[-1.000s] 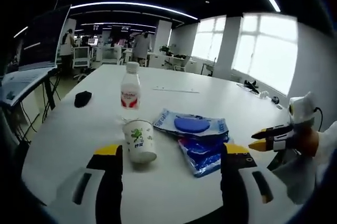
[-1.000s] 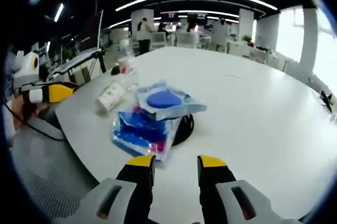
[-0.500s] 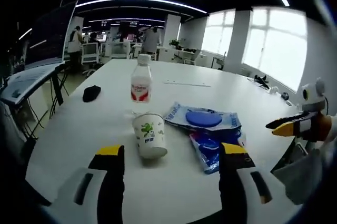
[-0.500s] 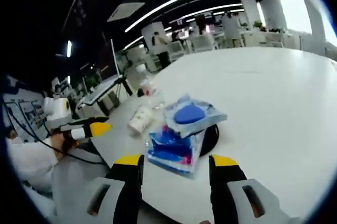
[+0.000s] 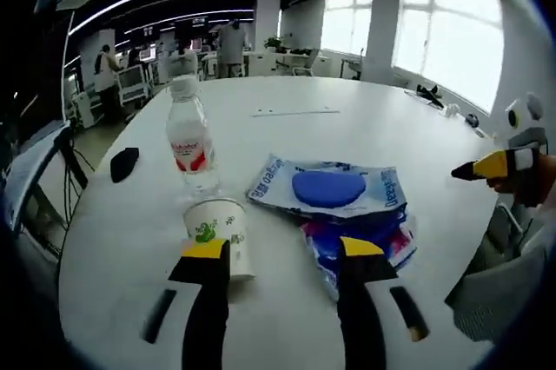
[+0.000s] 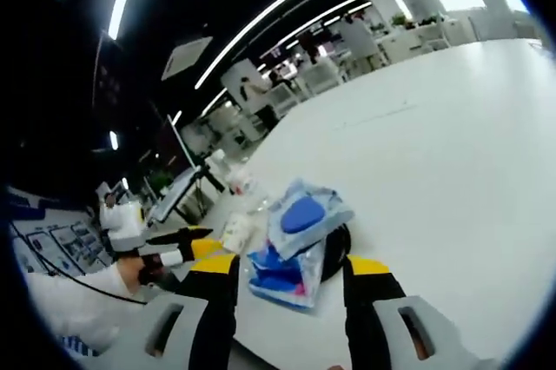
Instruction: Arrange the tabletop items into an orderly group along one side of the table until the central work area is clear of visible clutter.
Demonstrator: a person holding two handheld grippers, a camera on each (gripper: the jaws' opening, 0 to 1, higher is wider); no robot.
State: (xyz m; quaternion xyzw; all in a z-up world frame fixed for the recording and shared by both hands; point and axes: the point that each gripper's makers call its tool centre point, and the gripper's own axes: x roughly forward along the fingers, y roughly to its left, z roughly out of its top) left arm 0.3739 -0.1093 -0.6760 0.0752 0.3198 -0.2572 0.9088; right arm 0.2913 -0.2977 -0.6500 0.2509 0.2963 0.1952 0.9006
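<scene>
A white paper cup [image 5: 214, 224] with a green print stands near the table edge, just beyond the left jaw of my left gripper [image 5: 283, 248], which is open and holds nothing. Behind the cup stands a clear water bottle [image 5: 189, 141] with a red label. Right of them lie two blue plastic packets, one [image 5: 327, 188] overlapping the other [image 5: 373, 236]. My right gripper [image 6: 291, 264] is open and empty, held back from the packets [image 6: 300, 215], the cup [image 6: 235, 232] and the bottle [image 6: 238, 182]. A black round thing [image 6: 338, 243] lies under the packets.
A black mouse-like object [image 5: 123, 163] lies left of the bottle on the white table [image 5: 287, 83]. A thin strip [image 5: 295, 112] rests farther back, and small dark items [image 5: 432, 96] sit at the far right edge. A person's hand [image 6: 143, 271] holds the left gripper [image 6: 188, 247].
The left gripper has come closer to the cup and packets, and its jaws have narrowed a little. The right gripper view has tilted upward and drawn back. The tabletop items lie as before.
</scene>
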